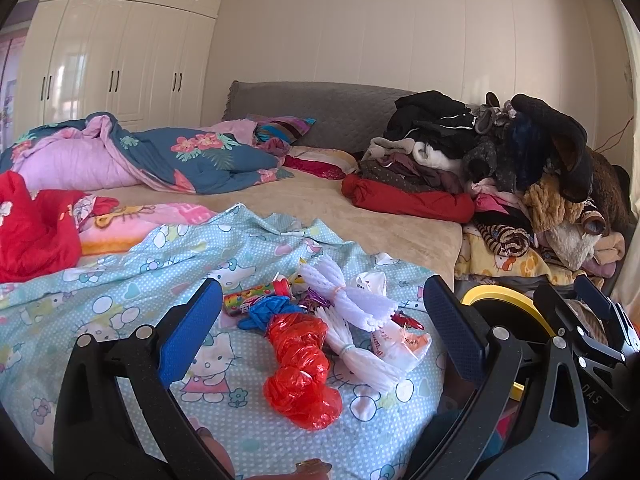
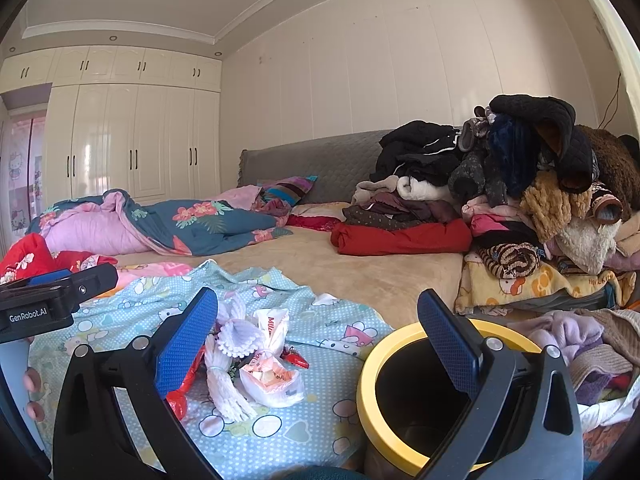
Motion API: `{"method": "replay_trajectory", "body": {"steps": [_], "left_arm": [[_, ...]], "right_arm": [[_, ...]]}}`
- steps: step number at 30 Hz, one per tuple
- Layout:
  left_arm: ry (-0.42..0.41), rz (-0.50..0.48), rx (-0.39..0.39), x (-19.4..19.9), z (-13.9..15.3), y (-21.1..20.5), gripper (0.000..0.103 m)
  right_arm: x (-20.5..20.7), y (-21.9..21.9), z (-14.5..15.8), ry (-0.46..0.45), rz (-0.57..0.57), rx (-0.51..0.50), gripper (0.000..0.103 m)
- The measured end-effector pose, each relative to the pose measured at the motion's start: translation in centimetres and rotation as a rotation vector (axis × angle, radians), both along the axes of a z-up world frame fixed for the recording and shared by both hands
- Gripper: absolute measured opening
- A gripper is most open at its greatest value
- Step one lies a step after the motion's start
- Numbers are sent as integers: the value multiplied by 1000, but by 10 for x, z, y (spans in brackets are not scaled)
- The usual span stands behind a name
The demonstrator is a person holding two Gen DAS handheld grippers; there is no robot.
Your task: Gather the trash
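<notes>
Trash pile (image 1: 320, 320) — crinkled red plastic bag (image 1: 302, 372), white foam nets (image 2: 236, 336), possibly candy tube (image 1: 256, 298) — on cartoon-print sheet (image 1: 120, 280); yellow-rimmed black bin (image 2: 372, 364) beside. Left gripper (image 1: 324, 312), right gripper (image 2: 316, 320) spread, empty.

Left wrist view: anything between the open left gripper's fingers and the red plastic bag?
No. In the left wrist view the left gripper is open with the red plastic bag straight ahead between its fingers; only patterned blue sheet lies between.

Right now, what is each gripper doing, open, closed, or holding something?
Left gripper: open, holding nothing, above the trash pile.
Right gripper: open, holding nothing.
</notes>
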State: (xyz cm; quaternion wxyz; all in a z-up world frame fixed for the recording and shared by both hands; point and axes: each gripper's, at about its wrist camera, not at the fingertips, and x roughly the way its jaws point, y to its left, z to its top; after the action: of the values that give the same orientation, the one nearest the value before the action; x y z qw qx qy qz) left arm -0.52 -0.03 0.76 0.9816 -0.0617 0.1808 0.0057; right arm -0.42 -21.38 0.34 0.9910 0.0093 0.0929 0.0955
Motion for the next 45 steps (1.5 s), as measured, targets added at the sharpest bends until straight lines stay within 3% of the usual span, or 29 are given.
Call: {"method": "replay_trajectory", "body": {"steps": [26,32,45], "left_arm": [[-3,5,-4,1,2,2,92],[-3,45,-24,4,11,12,92],[0,148,-71,10,-1,63,92]], "right_arm": [[2,3,-1,4,12,6,97],[11,15,0,15,73,-4,97],[44,57,3,88,218,-44,97]]}}
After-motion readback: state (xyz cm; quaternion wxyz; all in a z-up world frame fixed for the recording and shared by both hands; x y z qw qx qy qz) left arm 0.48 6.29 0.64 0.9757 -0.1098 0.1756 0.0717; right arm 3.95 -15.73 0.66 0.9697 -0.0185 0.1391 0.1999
